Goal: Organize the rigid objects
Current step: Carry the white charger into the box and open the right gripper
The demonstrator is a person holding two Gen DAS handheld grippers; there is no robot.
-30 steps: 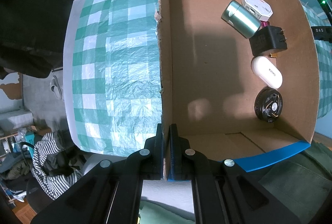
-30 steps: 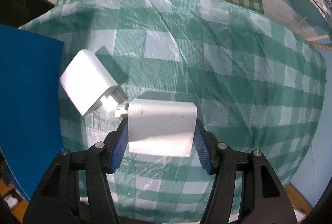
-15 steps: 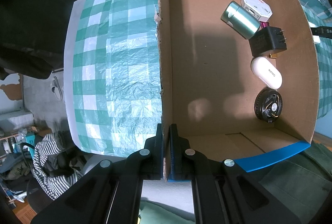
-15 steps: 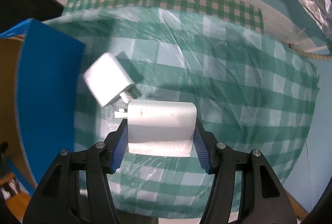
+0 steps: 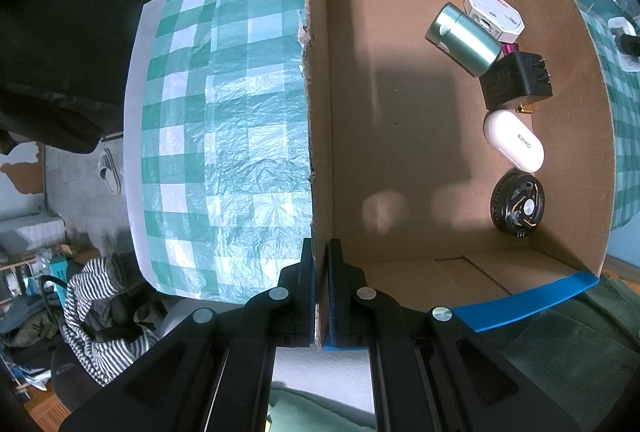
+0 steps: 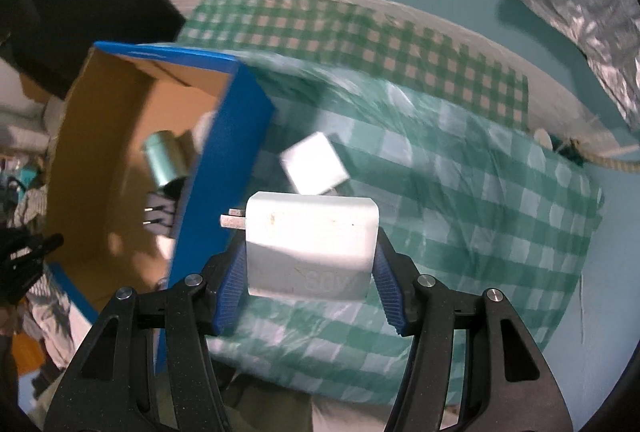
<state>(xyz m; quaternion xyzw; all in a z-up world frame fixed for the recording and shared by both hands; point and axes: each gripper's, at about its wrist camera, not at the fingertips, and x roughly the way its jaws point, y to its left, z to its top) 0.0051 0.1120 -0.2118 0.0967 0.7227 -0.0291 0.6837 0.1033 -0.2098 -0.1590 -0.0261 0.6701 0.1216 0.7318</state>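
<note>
Through my left wrist camera I look straight down at the open brown cardboard box with blue outer faces [image 5: 400, 135]. My left gripper [image 5: 320, 296] has its jaws pinched together on the box's left wall, near the near corner, one blue pad on each side of the cardboard. That steadies the box on the green-and-white checked plastic tablecloth [image 5: 224, 119]. Along the right wall inside lie a white octagonal case [image 5: 496, 13], a teal metal cylinder [image 5: 464, 39], a black plug adapter [image 5: 516, 81], a white oval pod [image 5: 514, 145] and a black round disc [image 5: 518, 207], in a row from far to near. The left half of the floor is bare.

Through my right wrist camera, my right gripper [image 6: 308, 264] is clamped on a white rectangular plastic charger block [image 6: 310, 244], lifted clear of the cloth. The blue pads press its two short ends, and its metal prong points left toward the box's blue wall. I judge it stiff, fairly light and smooth-skinned, so the flat ends are the right place to squeeze; the prongs are no handle. The ribbed pads should keep it from slipping. A second white cube charger [image 6: 314, 163] lies on the cloth just beyond, near the box's right wall.
</note>
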